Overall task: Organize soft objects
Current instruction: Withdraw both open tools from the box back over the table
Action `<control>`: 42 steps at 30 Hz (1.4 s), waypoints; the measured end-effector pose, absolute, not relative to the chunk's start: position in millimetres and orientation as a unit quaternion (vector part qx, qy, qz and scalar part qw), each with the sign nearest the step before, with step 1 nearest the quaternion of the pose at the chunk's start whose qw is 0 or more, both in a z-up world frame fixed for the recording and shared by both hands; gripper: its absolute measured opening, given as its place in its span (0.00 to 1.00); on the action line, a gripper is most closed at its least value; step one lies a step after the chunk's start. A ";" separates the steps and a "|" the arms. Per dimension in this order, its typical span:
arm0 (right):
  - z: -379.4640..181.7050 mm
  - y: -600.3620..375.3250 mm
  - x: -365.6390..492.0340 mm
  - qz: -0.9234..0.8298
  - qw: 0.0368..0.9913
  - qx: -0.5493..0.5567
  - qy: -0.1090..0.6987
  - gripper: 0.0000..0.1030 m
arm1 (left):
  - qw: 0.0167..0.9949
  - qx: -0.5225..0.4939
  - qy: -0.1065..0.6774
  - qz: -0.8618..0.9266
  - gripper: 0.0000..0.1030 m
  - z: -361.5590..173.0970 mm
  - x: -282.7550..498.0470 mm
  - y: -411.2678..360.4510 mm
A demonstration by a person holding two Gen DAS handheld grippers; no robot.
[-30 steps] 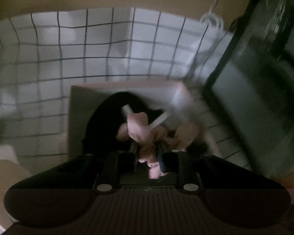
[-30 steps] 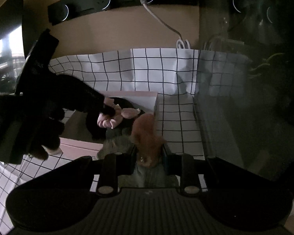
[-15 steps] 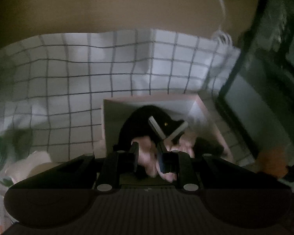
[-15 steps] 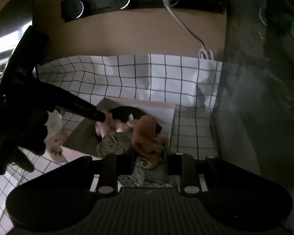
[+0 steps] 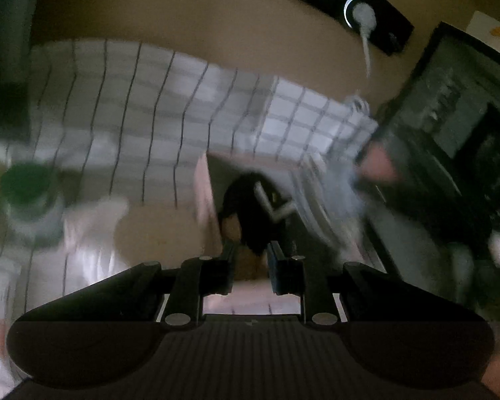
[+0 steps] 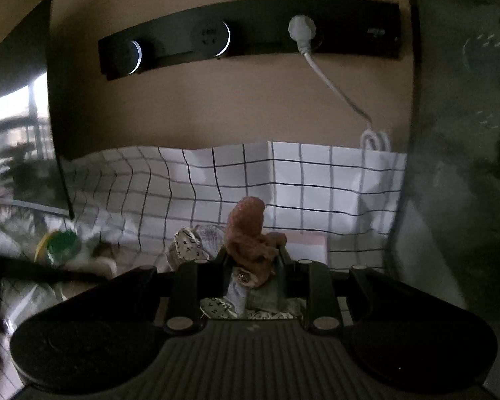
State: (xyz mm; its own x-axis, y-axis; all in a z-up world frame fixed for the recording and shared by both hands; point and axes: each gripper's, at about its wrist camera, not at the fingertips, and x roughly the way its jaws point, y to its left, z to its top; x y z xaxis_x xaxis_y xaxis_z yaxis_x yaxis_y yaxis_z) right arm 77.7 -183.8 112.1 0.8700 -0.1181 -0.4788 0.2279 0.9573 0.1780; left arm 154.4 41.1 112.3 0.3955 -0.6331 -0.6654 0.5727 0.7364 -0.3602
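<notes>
While right tongs [image 6: 251, 250] pinch brown plush [image 6: 248, 233], left tongs [image 5: 251, 250] narrow, empty; checkered cloth [image 6: 283, 173].

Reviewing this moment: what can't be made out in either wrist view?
- Left wrist view: motion blur smears the green-lidded jar and the white item beside it; neither can be identified.
- Left gripper: dim; whether the black item is gripped is unclear.
- Right wrist view: the brown plush hides the grey cloth beneath; the gripper body cuts off its lower part.
- The pink box: mostly hidden behind the gripper.
</notes>
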 end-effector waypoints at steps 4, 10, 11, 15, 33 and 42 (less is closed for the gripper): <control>100.9 -187.3 123.3 -0.070 0.936 0.187 0.288 0.24 | 0.830 -0.038 0.430 -0.353 0.22 100.2 134.3 79.3; 50.4 -180.9 171.9 -0.087 0.885 0.233 0.395 0.24 | 0.845 -0.080 0.451 -0.275 0.22 91.3 130.6 152.4; 41.7 -179.6 175.8 -0.090 0.878 0.233 0.409 0.24 | 0.847 -0.085 0.453 -0.264 0.22 90.3 131.0 162.1; 22.7 -162.6 179.6 -0.104 0.883 0.185 0.418 0.22 | 0.853 -0.098 0.462 -0.223 0.22 84.2 132.7 198.7; 76.3 -130.4 113.2 -0.140 0.922 0.134 0.334 0.54 | 0.874 -0.022 0.452 -0.175 0.22 51.0 173.2 249.0; 76.6 -75.7 72.9 -0.093 0.918 0.105 0.372 0.57 | 0.867 0.034 0.458 -0.193 0.22 35.5 200.6 233.2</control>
